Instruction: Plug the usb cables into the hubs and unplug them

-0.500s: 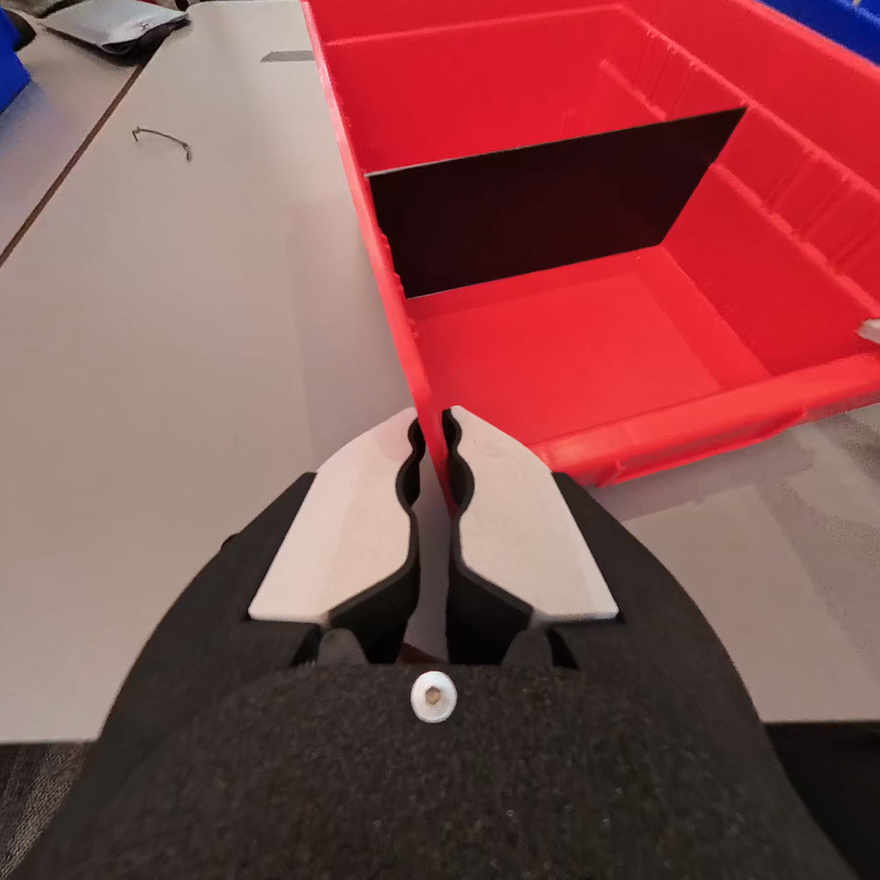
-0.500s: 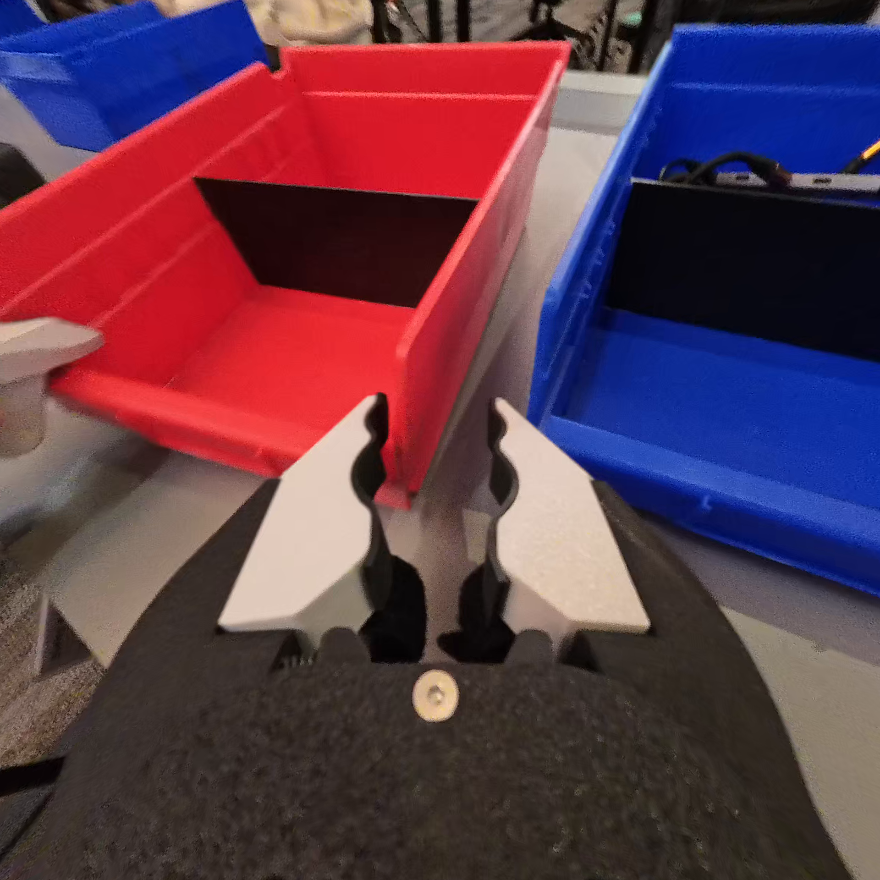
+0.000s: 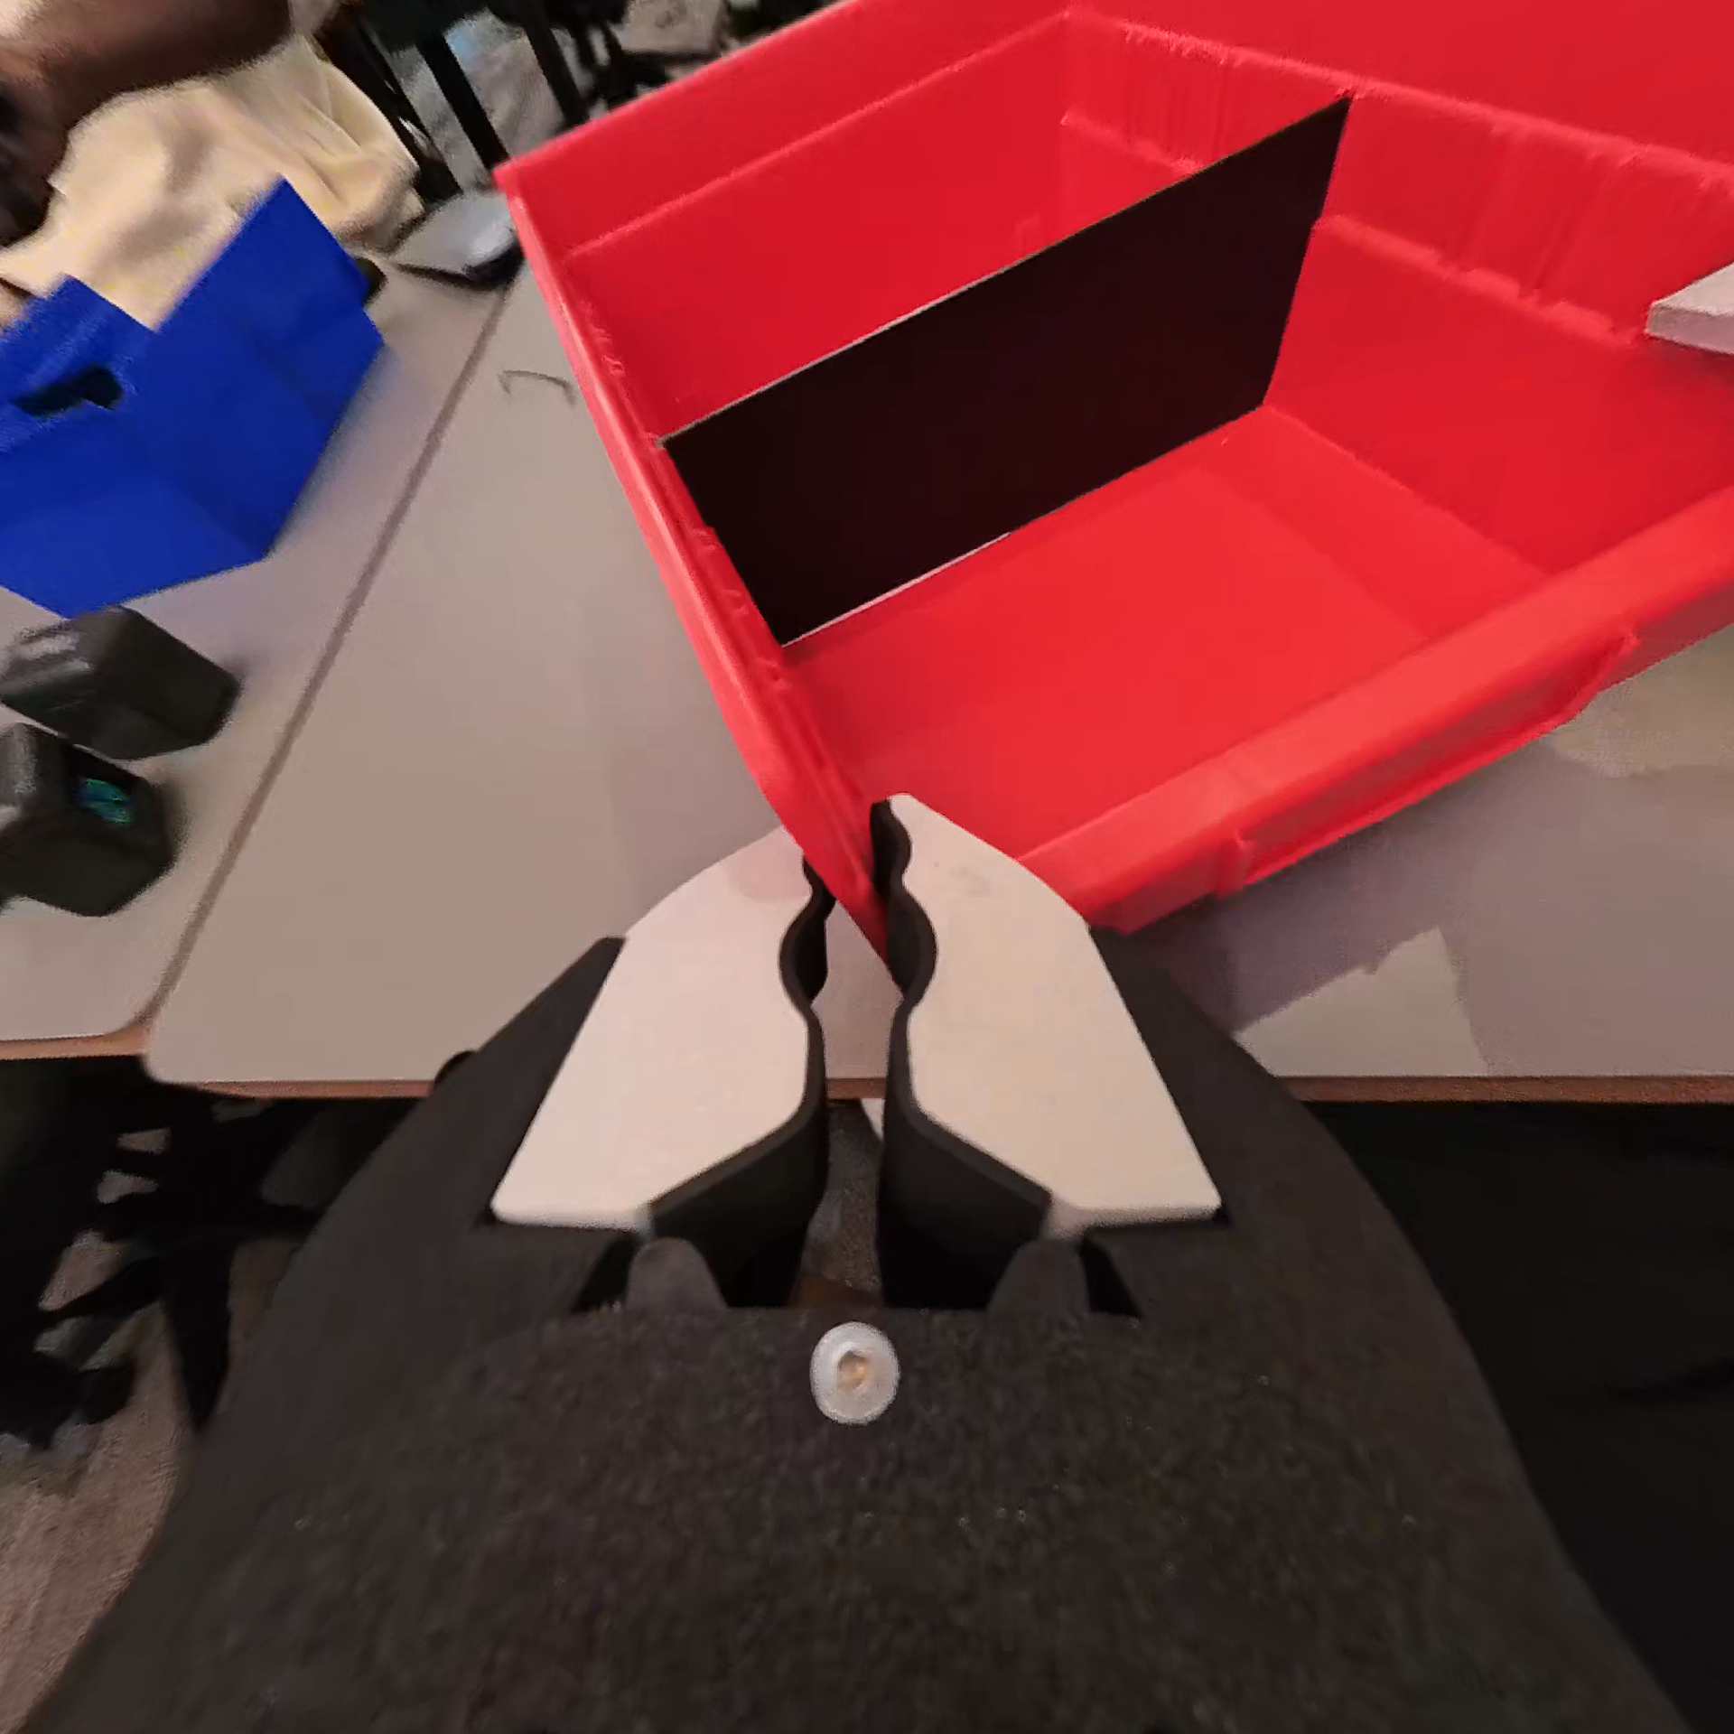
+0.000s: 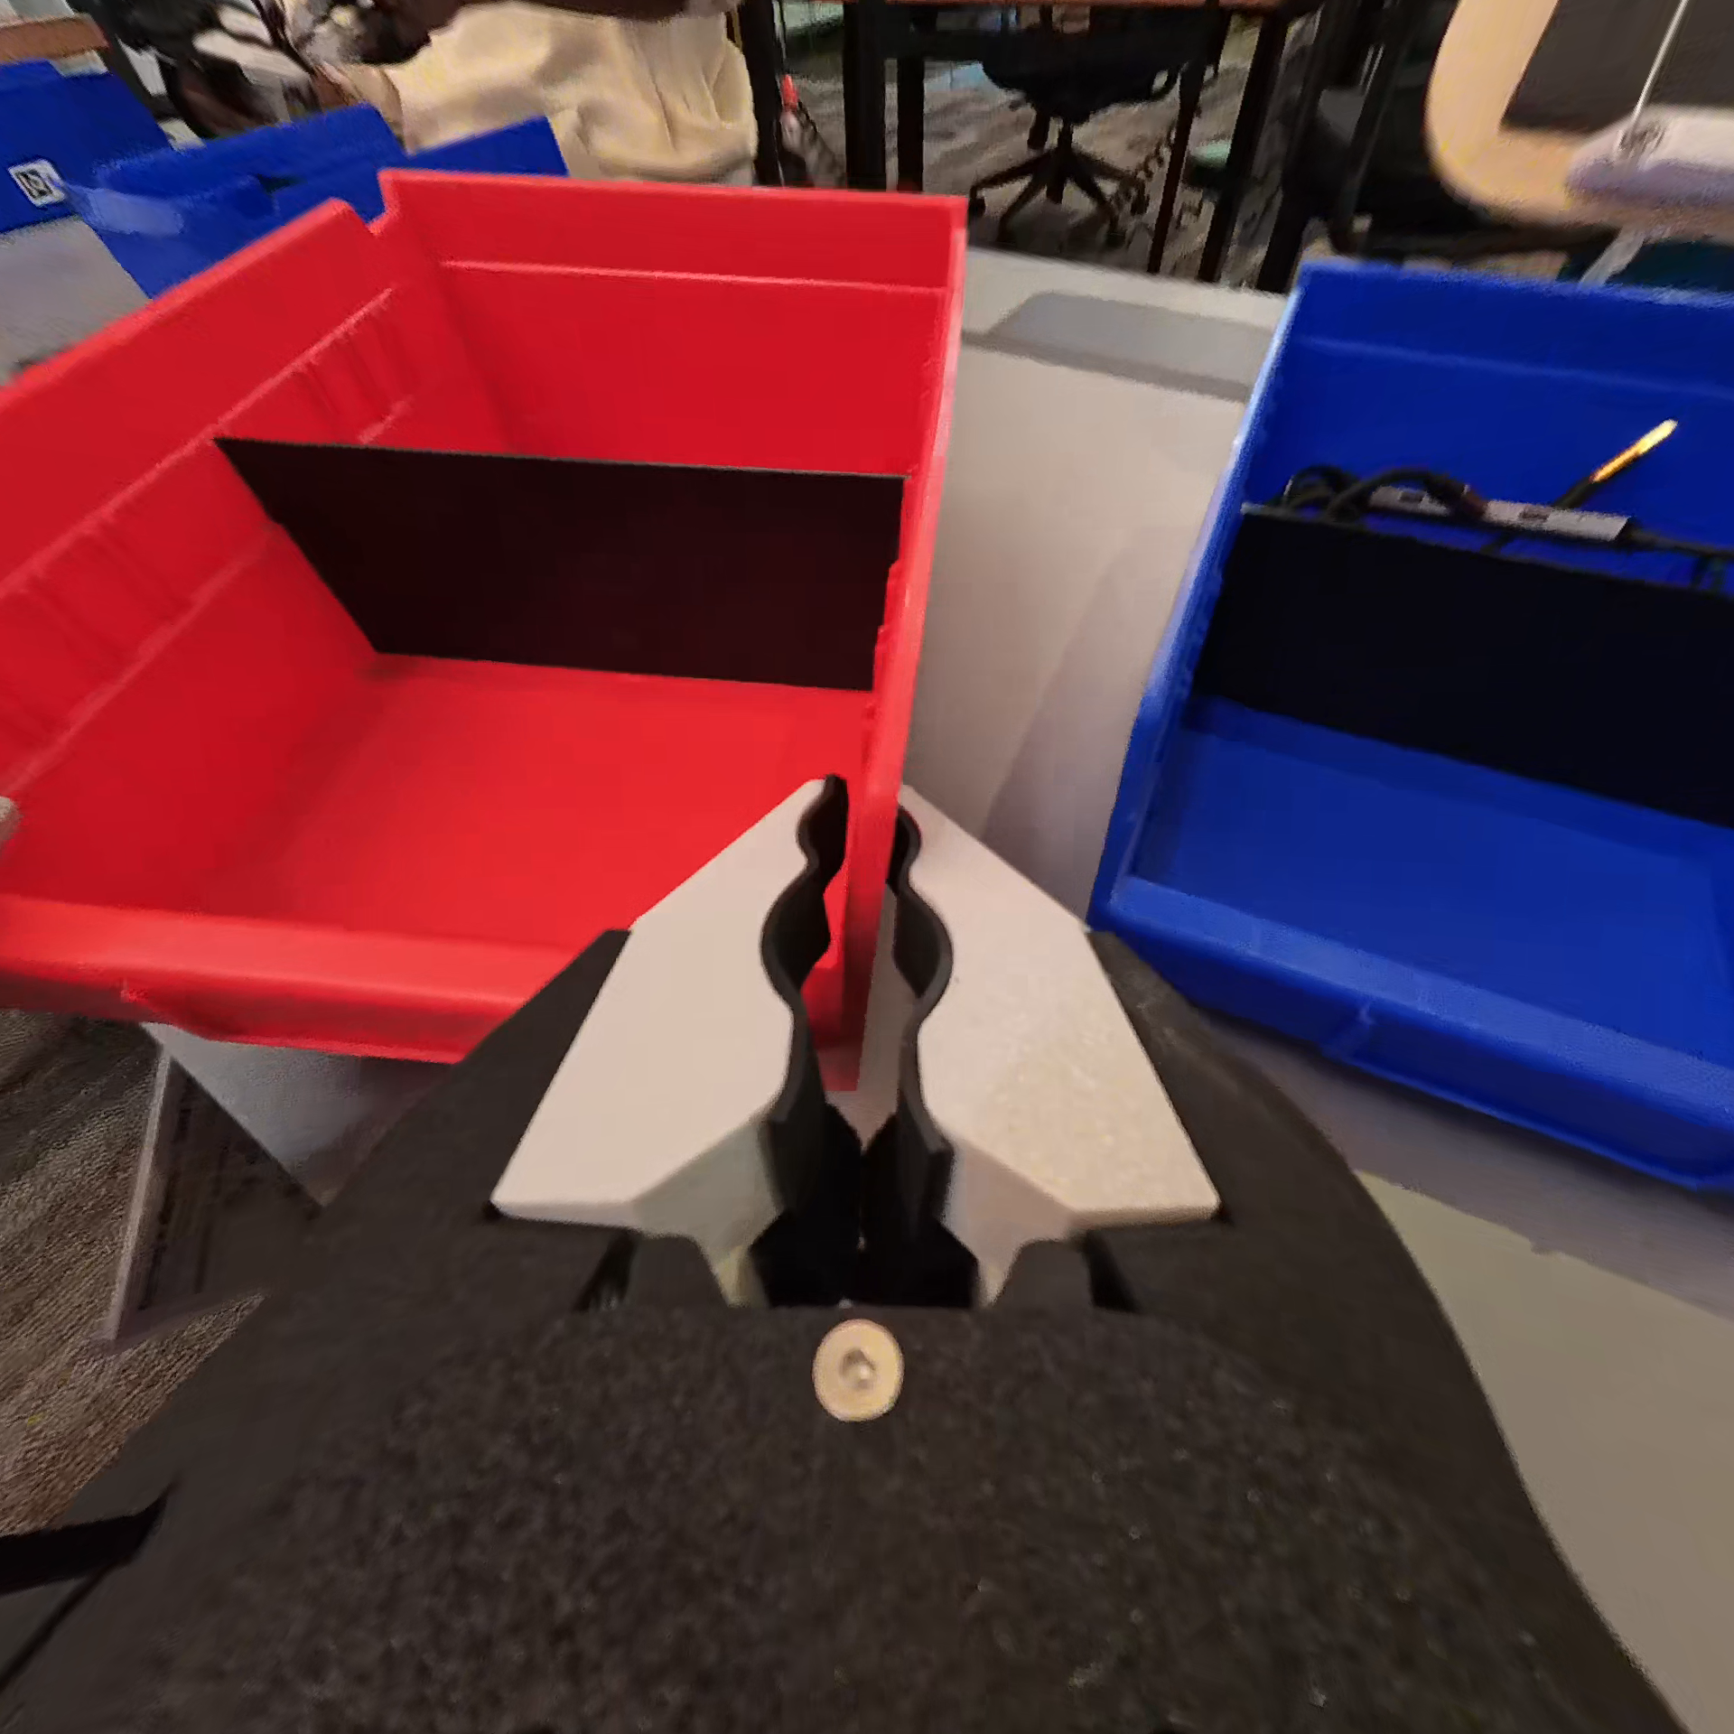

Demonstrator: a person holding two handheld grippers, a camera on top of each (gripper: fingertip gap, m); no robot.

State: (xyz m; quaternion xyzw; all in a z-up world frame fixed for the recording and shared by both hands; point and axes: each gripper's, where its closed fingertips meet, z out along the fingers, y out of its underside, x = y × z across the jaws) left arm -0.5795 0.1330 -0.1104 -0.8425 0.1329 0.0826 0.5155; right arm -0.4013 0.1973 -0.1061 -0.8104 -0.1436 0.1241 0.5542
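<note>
- The left claw (image 3: 849,849), grey-fingered with black wavy pads, is clamped on the near left corner wall of the red plastic bin (image 3: 1173,657).
- The right claw (image 4: 868,826) now pinches the bin's right side wall between its pads; half a second ago its fingers stood apart in front of that corner and held nothing.
- In that same half second both views have drawn back and up: the tabletop (image 3: 469,751) edge and the dark floor beneath now show under the left claw, so my judgement is that the bin is being pulled or lifted toward the person.
- The red bin's near compartment, in front of its black divider panel (image 3: 1013,375), is empty, so this looks like clearing or repositioning rather than plugging.
- The task's things lie in the blue plastic bin (image 4: 1407,938) just to the right: a slim grey hub with dark cables (image 4: 1501,516) shows behind that bin's dark divider, well apart from both claws and untouched.
- The pale grey tabletop carries black boxy devices (image 3: 103,685) at the left and another blue bin (image 3: 188,422) farther off.
- Beyond are cream cloth, office chairs and dark table legs, all blurred.
</note>
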